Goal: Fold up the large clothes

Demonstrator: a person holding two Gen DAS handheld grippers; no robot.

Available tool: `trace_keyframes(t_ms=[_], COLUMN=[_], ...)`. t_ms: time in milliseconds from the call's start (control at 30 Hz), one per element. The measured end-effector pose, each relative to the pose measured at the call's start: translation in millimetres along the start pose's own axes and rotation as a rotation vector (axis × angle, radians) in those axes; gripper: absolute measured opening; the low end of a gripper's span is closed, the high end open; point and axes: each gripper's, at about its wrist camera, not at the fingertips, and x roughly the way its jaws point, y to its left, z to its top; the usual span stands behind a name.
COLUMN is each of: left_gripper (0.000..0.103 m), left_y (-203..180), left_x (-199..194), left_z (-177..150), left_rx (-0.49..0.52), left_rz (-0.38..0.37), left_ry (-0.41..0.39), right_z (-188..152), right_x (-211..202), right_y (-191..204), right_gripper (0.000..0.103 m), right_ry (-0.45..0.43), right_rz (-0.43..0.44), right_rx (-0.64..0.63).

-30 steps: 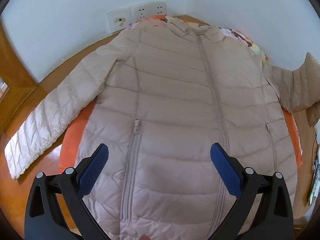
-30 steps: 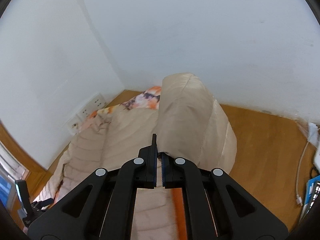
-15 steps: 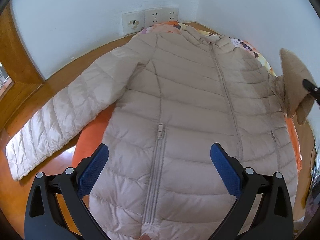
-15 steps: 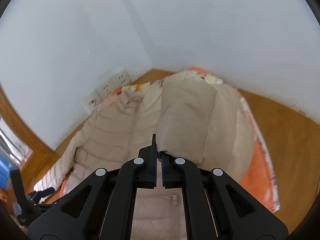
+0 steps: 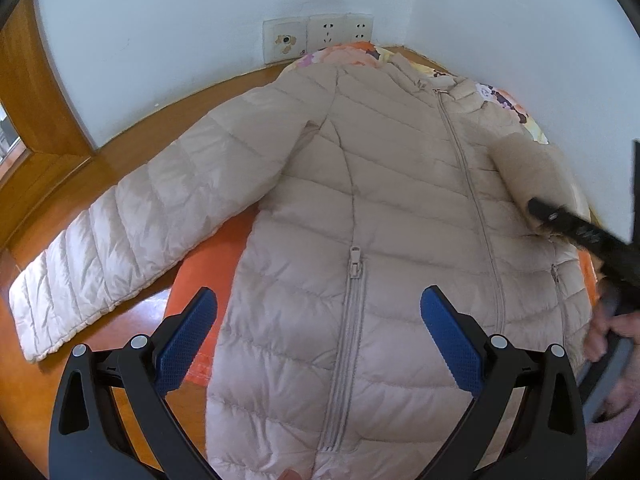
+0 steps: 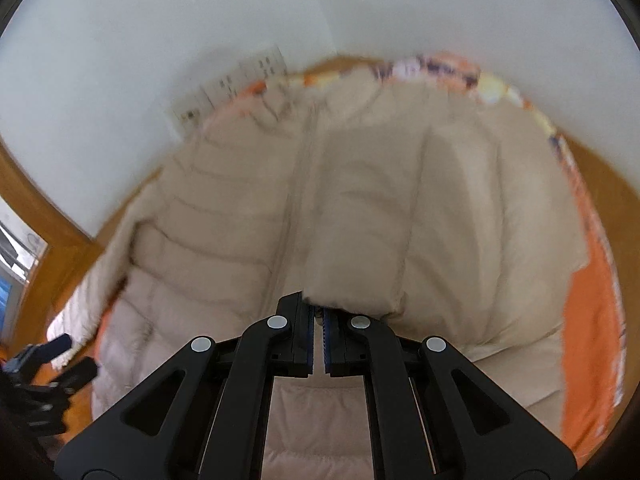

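White plastered walls meet in a corner behind a row of 3 wall plates, 2 of them sockets. Polished wooden floor below. Wooden window frame at left admits daylight.

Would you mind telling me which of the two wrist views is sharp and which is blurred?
Left wrist view: sharp, jacket quilting and wall sockets crisp, fisheye-curved edges. Right wrist view: motion-smeared throughout, only the right gripper itself crisp.

A beige puffer jacket lies zipped on an orange cloth, below the wide-open left hand-held gripper.
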Motion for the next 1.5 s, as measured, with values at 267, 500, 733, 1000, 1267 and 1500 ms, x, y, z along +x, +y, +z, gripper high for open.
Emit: trace_keyframes(t_ms=[267,500,733,1000,1267,1500], left_gripper=[0.097,0.097,0.097,0.097,0.097,0.097], left_y=[12.5,5.1,-25.8,-79.5,-136.2,-193.8], left_x=[0.7,0.0,1.2,0.5,0.6,1.4], left_z=[-3.9,2.1,6.4,3.0,4.3,4.0], left_rx=[0.022,0.102,0.246,0.339,0.369,0.418], left_rz=[0.017,-0.025,-0.111,-0.159,-0.174,-0.243], left_ry=[0.016,0.007,-0.014,-0.022,-0.03,-0.034], right_z=[-13.0,-26.4,-54.0,-60.6,-56.9,-51.5], right_x=[22.4,-10.5,-63.5,-109.3,-135.3,-144.5], right_y=[-1.7,7.4,1.8,-35.8,-82.6,-123.4], right_gripper=[0.011,0.062,0.081,0.091,0.094,0.095], right_ry=[0.031,0.01,-0.053,-0.087,-0.086,-0.062], right_rz=[-0.031,0.007,-0.036,-0.106,-0.161,-0.199], right_rx=[0.034,0.079,0.119,0.172,0.203,0.21])
